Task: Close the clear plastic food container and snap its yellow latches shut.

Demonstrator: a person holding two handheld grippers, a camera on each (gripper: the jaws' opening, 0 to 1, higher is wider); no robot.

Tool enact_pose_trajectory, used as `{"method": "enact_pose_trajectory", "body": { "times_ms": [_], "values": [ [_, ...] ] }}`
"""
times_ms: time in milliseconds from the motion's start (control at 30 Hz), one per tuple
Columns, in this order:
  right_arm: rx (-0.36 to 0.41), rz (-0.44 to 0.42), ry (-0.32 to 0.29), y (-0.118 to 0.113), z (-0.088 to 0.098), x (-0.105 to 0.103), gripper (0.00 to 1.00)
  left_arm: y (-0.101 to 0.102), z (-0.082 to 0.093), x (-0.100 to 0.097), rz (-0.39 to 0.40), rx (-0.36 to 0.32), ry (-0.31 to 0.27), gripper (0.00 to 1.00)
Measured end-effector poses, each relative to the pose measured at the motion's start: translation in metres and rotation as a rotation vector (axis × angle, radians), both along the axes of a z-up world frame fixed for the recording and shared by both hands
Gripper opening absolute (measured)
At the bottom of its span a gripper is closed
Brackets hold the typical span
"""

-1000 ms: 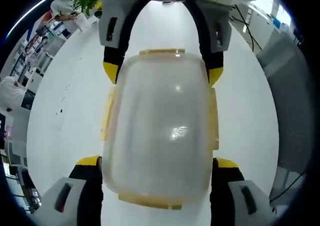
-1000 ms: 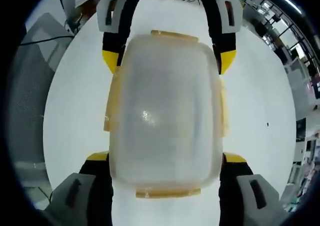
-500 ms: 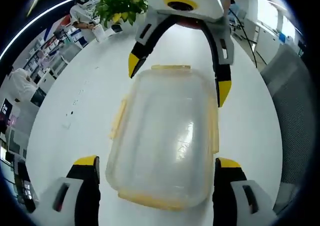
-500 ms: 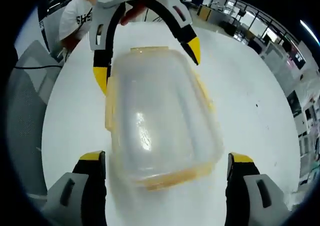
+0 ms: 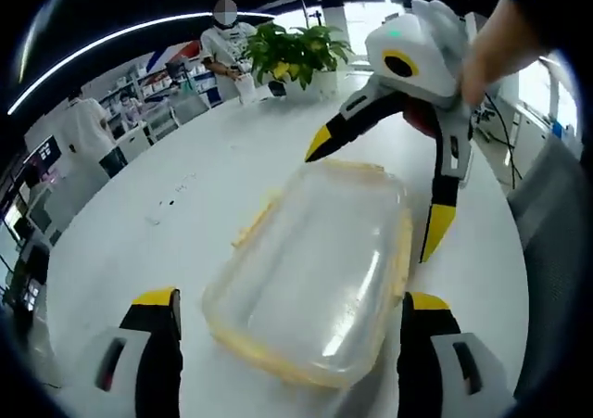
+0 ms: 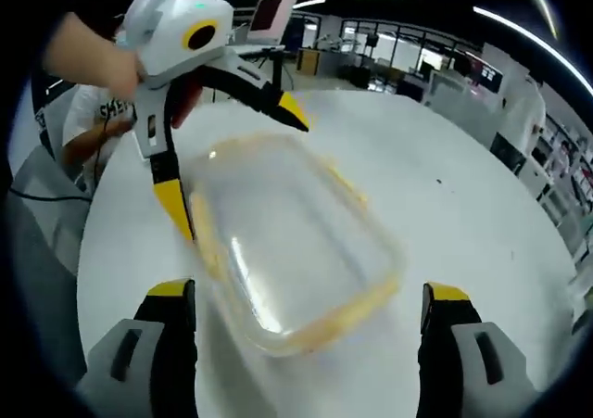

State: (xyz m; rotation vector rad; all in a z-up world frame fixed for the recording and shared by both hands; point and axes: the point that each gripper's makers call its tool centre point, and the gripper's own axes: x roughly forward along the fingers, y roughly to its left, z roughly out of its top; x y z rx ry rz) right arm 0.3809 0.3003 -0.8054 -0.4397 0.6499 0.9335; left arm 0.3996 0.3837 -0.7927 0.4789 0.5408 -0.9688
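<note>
Your clear plastic food container [image 5: 320,270] lies on the white desk [image 5: 167,214] with its lid on, between the two hand-held grippers. It looks empty, thin-walled and light, so expect it to skate on the smooth desk and flex under a push; brace one side while you press the other. The domed lid is glossy and slippery. Take hold at the rim, where the yellow latches [image 5: 405,251] run along the edges; whether they're all snapped down I can't tell.

Your left hand-held gripper [image 5: 289,311] stands wide, jaws either side of the near end, gripping nothing. Your right hand-held gripper [image 6: 306,302] is likewise spread wide and empty. Beyond the desk's far edge sits a leafy potted plant [image 5: 292,52].
</note>
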Motion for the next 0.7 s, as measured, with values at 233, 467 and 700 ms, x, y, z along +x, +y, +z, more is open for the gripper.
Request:
{"method": "enact_pose_trajectory", "body": {
  "times_ms": [233,467,700],
  "values": [
    [0.13,-0.117,-0.007,0.006,0.012,0.002,1.0,0.003,0.001,-0.007,0.071,-0.097,0.027,0.97],
    [0.167,-0.149,0.004,0.007,0.005,-0.009,1.0,0.007,-0.002,-0.008,0.167,-0.184,0.057,0.97],
    [0.218,-0.219,0.027,0.002,0.004,-0.012,1.0,0.012,-0.005,-0.014,0.198,-0.202,0.074,0.96]
  ]
}}
